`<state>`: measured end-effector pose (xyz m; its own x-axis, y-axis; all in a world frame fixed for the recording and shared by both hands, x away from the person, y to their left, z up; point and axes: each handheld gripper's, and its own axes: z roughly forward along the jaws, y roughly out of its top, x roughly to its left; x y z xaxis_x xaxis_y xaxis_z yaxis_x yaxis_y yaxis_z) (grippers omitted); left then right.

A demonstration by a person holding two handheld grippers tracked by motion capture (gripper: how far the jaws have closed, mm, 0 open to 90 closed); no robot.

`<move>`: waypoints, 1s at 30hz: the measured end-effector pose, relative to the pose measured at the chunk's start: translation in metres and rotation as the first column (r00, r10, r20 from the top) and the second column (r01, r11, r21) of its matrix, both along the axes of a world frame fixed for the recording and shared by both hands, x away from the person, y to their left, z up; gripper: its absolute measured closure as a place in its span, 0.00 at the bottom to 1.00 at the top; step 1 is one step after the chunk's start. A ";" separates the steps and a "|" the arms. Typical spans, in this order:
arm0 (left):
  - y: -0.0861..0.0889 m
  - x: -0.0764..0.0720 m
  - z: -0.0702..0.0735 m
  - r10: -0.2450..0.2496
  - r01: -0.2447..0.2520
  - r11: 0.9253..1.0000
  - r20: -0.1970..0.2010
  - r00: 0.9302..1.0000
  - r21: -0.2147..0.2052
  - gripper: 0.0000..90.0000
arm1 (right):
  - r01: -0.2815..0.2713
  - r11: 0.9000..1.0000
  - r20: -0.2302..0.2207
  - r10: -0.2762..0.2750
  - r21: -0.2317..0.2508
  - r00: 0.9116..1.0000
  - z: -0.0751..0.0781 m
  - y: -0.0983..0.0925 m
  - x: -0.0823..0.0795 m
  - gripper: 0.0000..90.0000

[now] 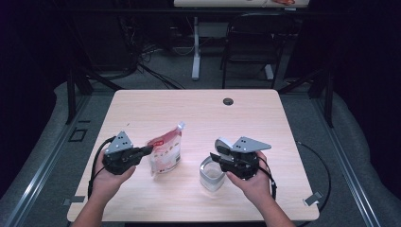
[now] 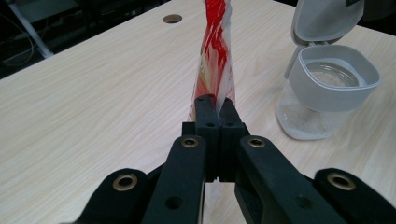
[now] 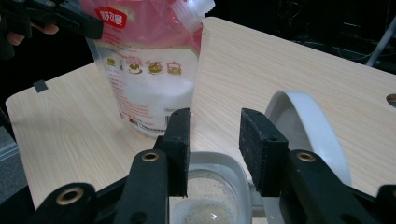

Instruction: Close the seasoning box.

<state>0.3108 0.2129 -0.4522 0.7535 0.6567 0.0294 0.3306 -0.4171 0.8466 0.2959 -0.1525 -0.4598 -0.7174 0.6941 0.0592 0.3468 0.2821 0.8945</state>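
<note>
A red and white stand-up pouch (image 1: 165, 152) with a spout at its top corner stands left of the table's middle. My left gripper (image 1: 150, 150) is shut on its upper side edge; in the left gripper view the jaws (image 2: 215, 100) pinch the pouch (image 2: 214, 60) edge-on. To its right stands a clear jar (image 1: 211, 176) with a grey collar, its hinged lid (image 1: 223, 144) flipped up. My right gripper (image 1: 216, 158) hovers over the jar by the lid. In the right gripper view the gripper (image 3: 215, 135) is open above the jar's rim (image 3: 210, 161), with nothing between the jaws.
The pale wooden table (image 1: 189, 113) has a cable hole (image 1: 228, 101) near its far edge. A black chair (image 1: 250, 42) and a desk leg (image 1: 196, 47) stand beyond it. Cables trail off both table sides.
</note>
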 end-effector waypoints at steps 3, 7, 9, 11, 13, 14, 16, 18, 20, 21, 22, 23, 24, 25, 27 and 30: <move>-0.003 0.001 0.002 -0.007 0.007 1.000 0.004 1.000 0.000 1.00 | 0.003 1.000 0.001 -0.003 -0.003 1.000 0.000 -0.002 -0.001 0.71; -0.007 0.002 0.006 -0.024 0.025 1.000 0.004 1.000 -0.010 1.00 | 0.011 1.000 0.000 -0.011 0.003 1.000 -0.001 -0.006 -0.002 0.71; -0.010 0.002 0.008 -0.033 0.033 0.999 0.008 0.999 -0.017 1.00 | 0.018 1.000 0.001 -0.018 0.006 1.000 -0.002 -0.008 -0.003 0.71; -0.013 0.000 0.011 -0.046 0.047 0.999 0.013 0.999 -0.019 1.00 | 0.020 1.000 0.001 -0.020 0.011 1.000 -0.002 -0.010 -0.004 0.71; -0.016 -0.002 0.013 -0.068 0.068 0.997 0.012 0.998 -0.022 1.00 | 0.019 1.000 0.000 -0.019 0.010 1.000 -0.002 -0.010 -0.004 0.71; -0.018 -0.003 0.013 -0.076 0.076 0.997 0.013 0.997 -0.022 1.00 | 0.018 1.000 0.001 -0.018 0.010 1.000 -0.002 -0.011 -0.005 0.71; -0.021 -0.005 0.014 -0.101 0.101 0.995 0.008 0.995 -0.018 1.00 | 0.018 1.000 0.006 -0.018 0.012 1.000 -0.002 -0.011 -0.007 0.71; -0.024 -0.007 0.013 -0.116 0.116 0.993 0.003 0.993 -0.023 1.00 | 0.016 1.000 0.007 -0.016 0.007 1.000 -0.002 -0.012 -0.008 0.71; -0.025 -0.007 0.012 -0.126 0.126 0.992 0.003 0.992 -0.030 1.00 | 0.017 1.000 0.011 -0.017 0.005 1.000 -0.001 -0.012 -0.009 0.71; -0.026 -0.008 0.012 -0.131 0.131 0.991 0.008 0.991 -0.028 1.00 | 0.018 1.000 0.013 -0.018 0.003 1.000 -0.001 -0.013 -0.010 0.71; -0.027 -0.009 0.012 -0.134 0.135 0.990 0.008 0.991 -0.030 1.00 | 0.016 1.000 0.019 -0.016 0.003 1.000 0.000 -0.013 -0.011 0.71; -0.028 -0.009 0.012 -0.136 0.136 0.990 0.010 0.991 -0.028 1.00 | 0.016 1.000 0.019 -0.016 0.003 1.000 0.000 -0.013 -0.011 0.71; -0.029 -0.010 0.012 -0.142 0.142 0.990 0.010 0.990 -0.027 1.00 | 0.015 1.000 0.018 -0.015 0.002 1.000 0.000 -0.013 -0.011 0.71; -0.030 -0.012 0.012 -0.144 0.145 0.989 0.013 0.989 -0.023 1.00 | 0.015 1.000 0.019 -0.015 0.000 1.000 0.000 -0.013 -0.011 0.71; -0.033 -0.014 0.012 -0.161 0.161 0.987 0.011 0.987 -0.023 1.00 | 0.015 1.000 0.019 -0.015 0.000 1.000 0.000 -0.013 -0.011 0.71; -0.035 -0.014 0.012 -0.174 0.174 0.984 0.010 0.985 -0.033 1.00 | 0.015 1.000 0.017 -0.015 -0.001 1.000 -0.001 -0.013 -0.011 0.71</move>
